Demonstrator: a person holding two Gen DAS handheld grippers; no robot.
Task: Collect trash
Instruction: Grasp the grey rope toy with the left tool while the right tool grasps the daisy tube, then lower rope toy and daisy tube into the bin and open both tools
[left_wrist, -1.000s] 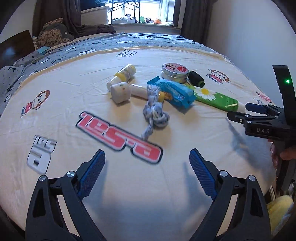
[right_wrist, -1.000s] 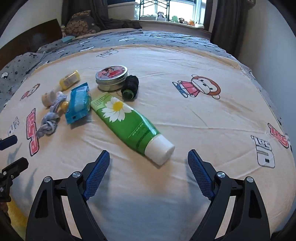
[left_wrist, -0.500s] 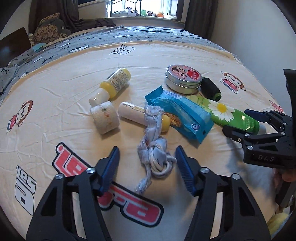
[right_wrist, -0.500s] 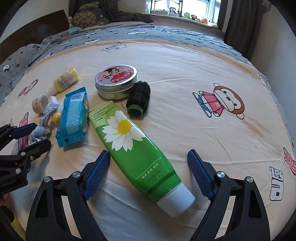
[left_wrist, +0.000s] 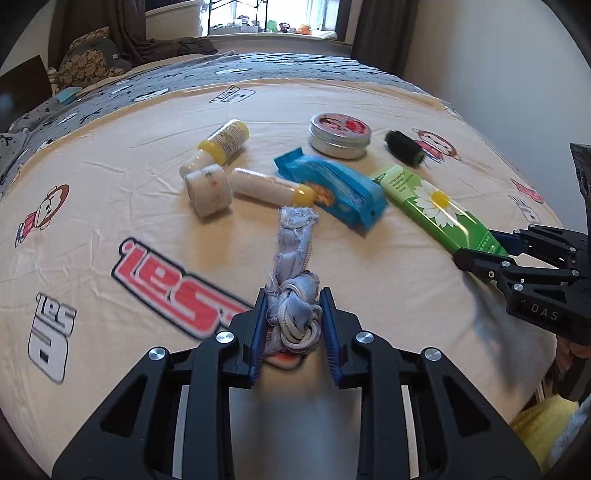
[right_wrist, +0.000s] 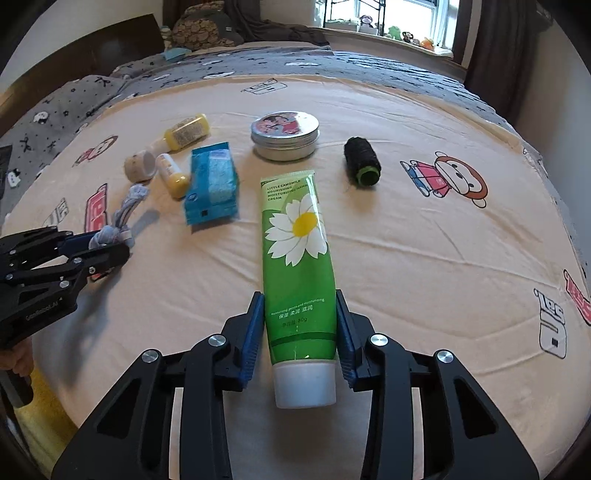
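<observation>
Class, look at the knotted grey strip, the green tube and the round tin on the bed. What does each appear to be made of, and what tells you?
Knotted strip: woven fabric, matte; its edges are frayed.
Green tube: probably soft plastic, glossy; it has a crimped flat end and a white cap.
Round tin: likely metal, with a brushed silvery wall and a printed lid.

I saw a frayed, knotted cloth scrap (left_wrist: 293, 295) of woven rope, a glossy green plastic tube (right_wrist: 299, 258) with a matt white cap, a brushed metal tin (right_wrist: 284, 134), a shiny crinkled blue wrapper (right_wrist: 212, 184), and a smooth, lightly creased cotton bedsheet (right_wrist: 424, 266).
</observation>
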